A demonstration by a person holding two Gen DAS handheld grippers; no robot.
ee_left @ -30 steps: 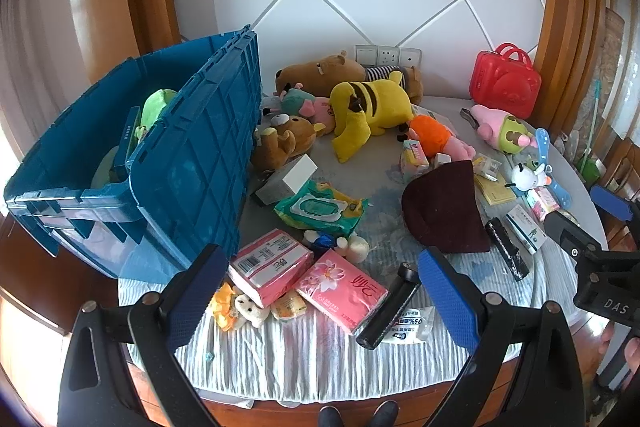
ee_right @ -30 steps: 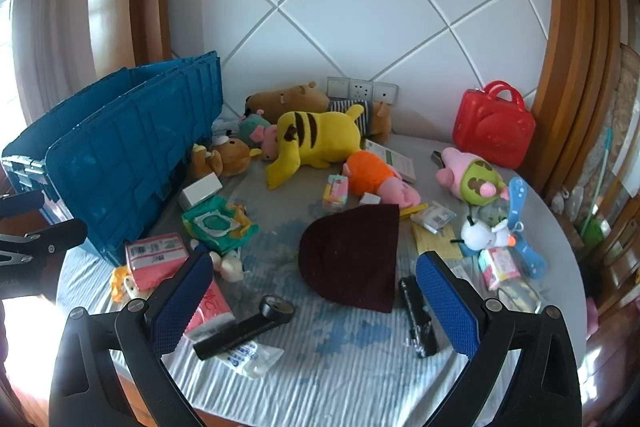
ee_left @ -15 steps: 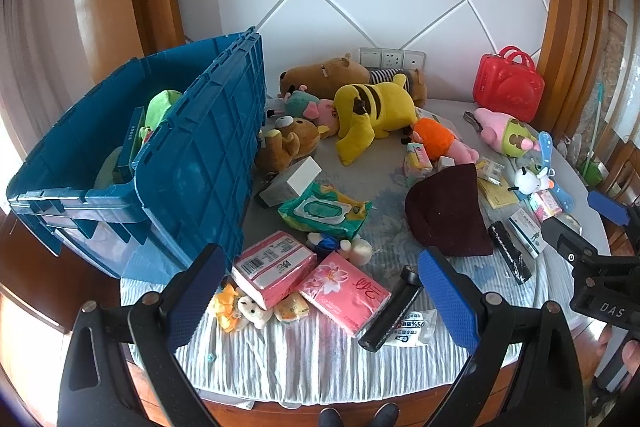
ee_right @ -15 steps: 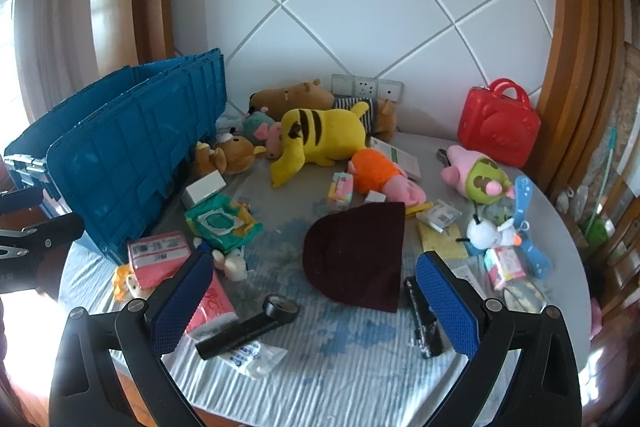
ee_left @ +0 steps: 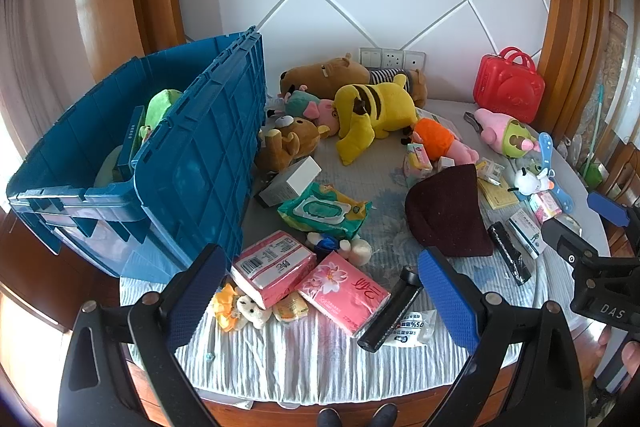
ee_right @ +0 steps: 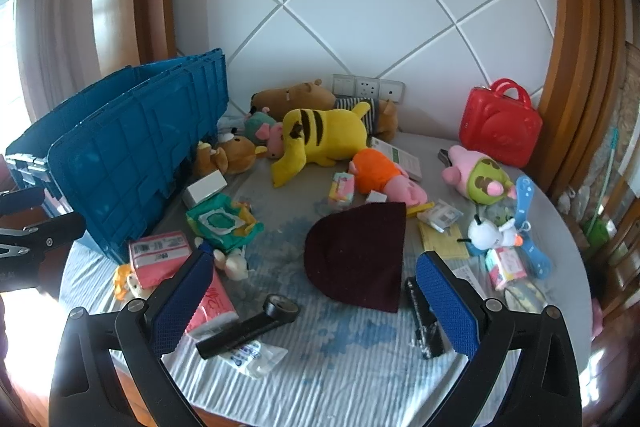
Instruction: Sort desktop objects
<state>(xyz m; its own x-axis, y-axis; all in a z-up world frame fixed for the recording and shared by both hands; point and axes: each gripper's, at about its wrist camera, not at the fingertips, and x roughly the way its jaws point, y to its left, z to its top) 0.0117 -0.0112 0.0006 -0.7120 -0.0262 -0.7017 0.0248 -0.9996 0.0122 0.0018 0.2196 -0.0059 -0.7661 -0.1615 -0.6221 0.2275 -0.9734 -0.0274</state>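
A round table holds many loose objects. A blue crate stands at its left with a green plush inside. Pink tissue packs, a black tube, a dark red beanie and a yellow plush lie on the cloth. My left gripper is open and empty, held back over the near table edge above the tissue packs. My right gripper is open and empty, held above the beanie and black tube.
A red toy case stands at the back right. Brown plush bears, a wet-wipes pack, a pink-green plush, a blue hand fan and small boxes are scattered around. A padded wall with sockets is behind.
Both grippers have drawn back slightly from the table; the objects appear a little smaller and lower. Nothing on the table has moved.
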